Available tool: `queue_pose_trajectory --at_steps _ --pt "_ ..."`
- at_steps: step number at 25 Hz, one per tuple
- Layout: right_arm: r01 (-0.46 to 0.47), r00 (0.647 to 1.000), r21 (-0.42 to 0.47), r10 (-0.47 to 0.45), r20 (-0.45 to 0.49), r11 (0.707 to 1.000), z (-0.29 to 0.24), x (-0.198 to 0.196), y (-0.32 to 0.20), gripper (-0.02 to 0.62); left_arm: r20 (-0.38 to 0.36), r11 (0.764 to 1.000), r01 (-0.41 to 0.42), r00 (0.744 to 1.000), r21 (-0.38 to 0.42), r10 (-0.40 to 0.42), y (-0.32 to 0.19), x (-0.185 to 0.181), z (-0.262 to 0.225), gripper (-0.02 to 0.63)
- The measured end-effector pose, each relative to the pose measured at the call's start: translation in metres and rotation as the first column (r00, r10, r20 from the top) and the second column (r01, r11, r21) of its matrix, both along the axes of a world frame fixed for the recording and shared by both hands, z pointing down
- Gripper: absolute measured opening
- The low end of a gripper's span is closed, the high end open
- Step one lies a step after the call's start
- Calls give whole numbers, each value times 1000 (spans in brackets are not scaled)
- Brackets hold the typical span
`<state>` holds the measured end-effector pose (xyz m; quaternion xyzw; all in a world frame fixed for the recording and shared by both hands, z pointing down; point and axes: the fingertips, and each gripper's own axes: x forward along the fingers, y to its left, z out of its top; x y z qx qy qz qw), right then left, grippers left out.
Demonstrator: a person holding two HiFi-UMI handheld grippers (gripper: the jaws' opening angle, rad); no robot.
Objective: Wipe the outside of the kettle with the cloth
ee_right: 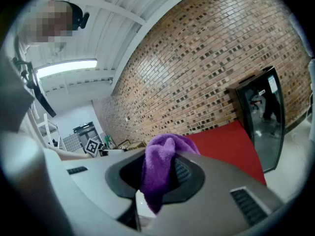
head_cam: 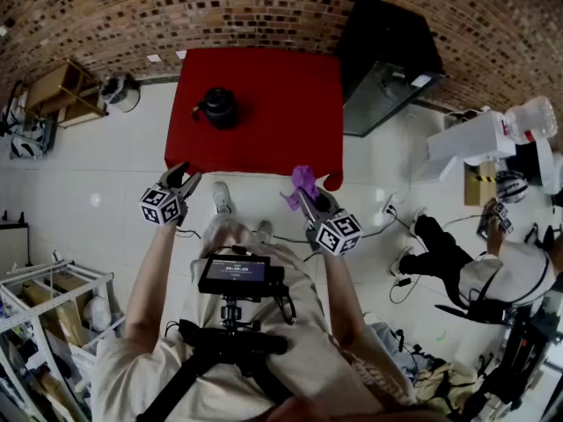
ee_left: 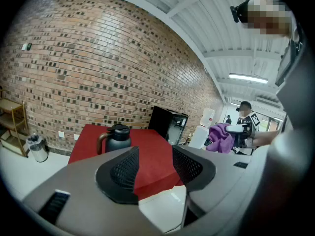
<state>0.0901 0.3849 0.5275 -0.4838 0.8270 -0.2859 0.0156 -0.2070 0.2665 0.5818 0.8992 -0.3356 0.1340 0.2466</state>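
"Two grippers, both held over the white floor [head_cam: 106,183] just short of the red table [head_cam: 281,86]. Which one has the cloth?"

"Right gripper [head_cam: 308,193]. Its jaws are pinched on the purple cloth [head_cam: 303,181], which bunches up above them and hangs down below."

"And the left gripper [head_cam: 186,173]?"

"Jaws partly spread, nothing between them, only table and floor showing through the gap."

"Where's the kettle [head_cam: 218,107]?"

"Upright on the left half of the table, dark body, lid on, handle turned to the left. It's well apart from both grippers, and the cloth isn't touching it."
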Motion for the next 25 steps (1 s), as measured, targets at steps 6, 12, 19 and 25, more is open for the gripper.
queue_pose_trajectory --at_steps 6,12,19,25 --pt "1 1000 -17 -1 -2 1000 4 -9 -33 84 81 1000 1 997 17 -2 -67 -3 20 213" --pt "-15 1000 -42 15 -4 999 10 -17 -77 84 204 1000 -23 979 -8 24 -150 -12 56 213" --pt "-52 998 -53 50 -29 997 11 -27 -140 84 281 987 -126 948 -98 149 -215 -6 108 213" --pt "-102 994 -58 100 -44 993 9 -32 -189 84 353 946 -294 878 -139 325 -231 6 146 215"
